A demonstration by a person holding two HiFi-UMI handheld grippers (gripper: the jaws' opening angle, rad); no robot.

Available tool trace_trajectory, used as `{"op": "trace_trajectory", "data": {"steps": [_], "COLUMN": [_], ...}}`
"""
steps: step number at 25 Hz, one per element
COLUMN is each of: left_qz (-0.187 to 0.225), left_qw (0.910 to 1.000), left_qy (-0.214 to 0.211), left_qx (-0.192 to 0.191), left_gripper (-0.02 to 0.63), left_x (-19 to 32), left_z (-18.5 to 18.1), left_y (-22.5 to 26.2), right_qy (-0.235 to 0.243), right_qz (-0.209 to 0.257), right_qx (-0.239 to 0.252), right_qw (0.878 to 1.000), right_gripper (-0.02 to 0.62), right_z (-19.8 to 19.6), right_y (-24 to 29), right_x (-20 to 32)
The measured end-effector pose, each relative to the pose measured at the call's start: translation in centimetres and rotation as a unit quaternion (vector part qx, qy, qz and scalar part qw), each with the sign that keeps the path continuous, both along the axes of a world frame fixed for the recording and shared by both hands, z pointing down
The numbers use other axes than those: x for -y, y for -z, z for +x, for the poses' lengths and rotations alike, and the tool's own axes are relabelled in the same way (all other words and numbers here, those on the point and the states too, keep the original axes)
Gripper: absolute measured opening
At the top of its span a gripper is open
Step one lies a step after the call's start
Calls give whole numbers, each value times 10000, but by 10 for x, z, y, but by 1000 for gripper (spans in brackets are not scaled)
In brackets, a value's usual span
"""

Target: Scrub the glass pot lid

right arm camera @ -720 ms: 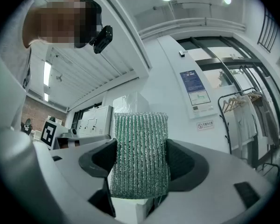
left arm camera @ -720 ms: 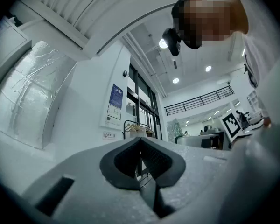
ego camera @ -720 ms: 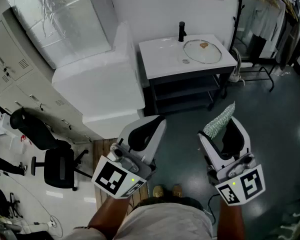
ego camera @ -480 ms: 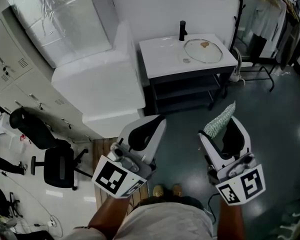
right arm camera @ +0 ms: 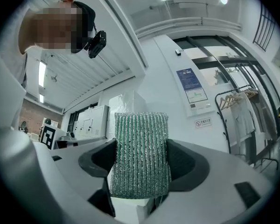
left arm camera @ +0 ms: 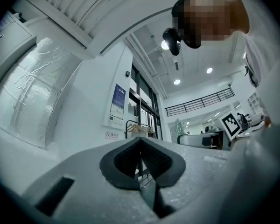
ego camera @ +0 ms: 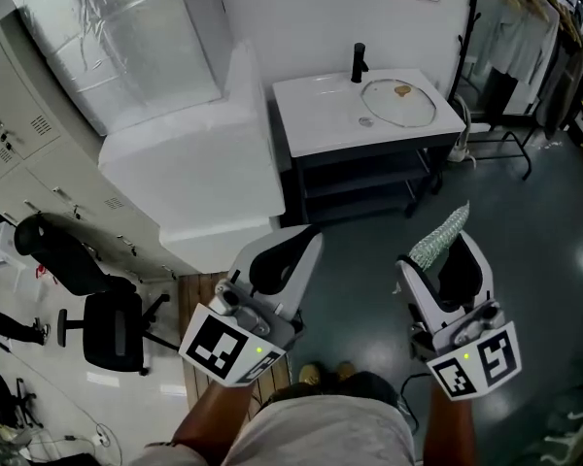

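Glass pot lid, judged fragile and slippery, is best steadied at its rim by the closed, empty left gripper while a scourer is clamped in the right gripper.

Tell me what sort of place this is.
Likely an office or lab corner, not a home kitchen: a freestanding sink unit holding the glass pot lid, an office chair, grey lockers and a clothes rack.

Both point forward, slightly raised: left gripper jaws pressed together, right gripper clamping a green scrub sponge.
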State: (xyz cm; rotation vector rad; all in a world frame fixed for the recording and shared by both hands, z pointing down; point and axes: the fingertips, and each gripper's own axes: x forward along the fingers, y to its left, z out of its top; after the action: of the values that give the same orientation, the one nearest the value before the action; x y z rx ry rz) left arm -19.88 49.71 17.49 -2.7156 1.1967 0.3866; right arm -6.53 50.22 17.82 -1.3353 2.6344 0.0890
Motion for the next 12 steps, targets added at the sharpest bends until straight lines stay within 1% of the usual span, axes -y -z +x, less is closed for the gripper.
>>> {"op": "trace_trajectory", "data": {"steps": [6,8,12], "left_qz": [4,-64,-5], "left_qw": [9999,9998,9998], "left_qy": [-142,-189,-194], "left_qx": [8,42,78], "left_gripper": [15,15,15], "left_x": [19,28,54], "left_z": [-5,-3,1], "left_y": [-6,-9,-8], "right_qy": [-193,-254,-289], "right_qz": [-67,-85,-39], "right_qx": [-103,-77,-46], "right_qw": [9997,9996,9996], "right_gripper": [333,333,333], "right_z": [-2,1,7], "right_y": [-9,-10,-9], "right_x": [10,18,42]}}
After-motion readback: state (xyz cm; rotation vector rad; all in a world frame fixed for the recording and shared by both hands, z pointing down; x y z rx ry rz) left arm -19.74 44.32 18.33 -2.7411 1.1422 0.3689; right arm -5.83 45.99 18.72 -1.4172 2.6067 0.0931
